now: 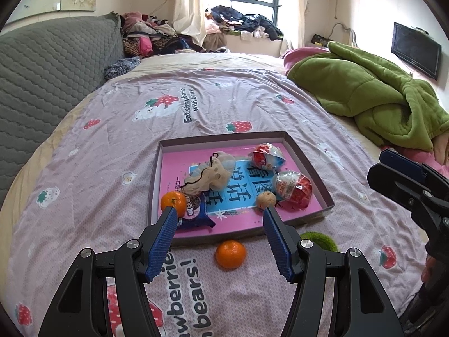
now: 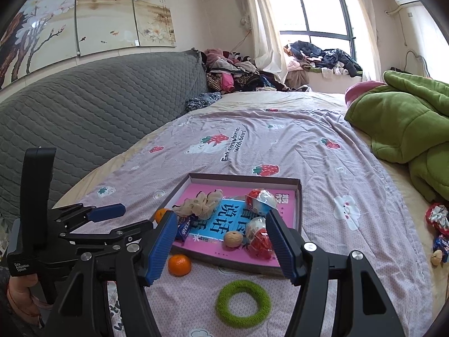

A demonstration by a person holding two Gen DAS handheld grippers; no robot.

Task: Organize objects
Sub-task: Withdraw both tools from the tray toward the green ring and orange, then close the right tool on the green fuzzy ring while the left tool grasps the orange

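A shallow box tray [image 1: 314, 168] [image 2: 299, 196] with a pink bottom lies on the bed. It holds two red-and-white wrapped eggs [image 1: 293, 189], a walnut [image 1: 266, 200], a beige scrunchie [image 1: 209, 175], a blue cookie pack [image 1: 193, 212] and an orange [image 1: 173, 202]. A second orange [image 1: 231, 254] [image 2: 179, 264] lies on the sheet just in front of the tray. A green fuzzy ring [image 2: 243, 304] [image 1: 322, 240] lies nearer. My left gripper [image 1: 220, 224] is open and empty above the second orange. My right gripper [image 2: 221, 230] is open and empty above the ring.
A green blanket [image 1: 373, 95] is heaped at the right. A grey quilted headboard [image 1: 42, 84] stands at the left. Small loose items [image 2: 437, 233] lie at the far right of the bed. Clothes [image 1: 157, 36] are piled at the back.
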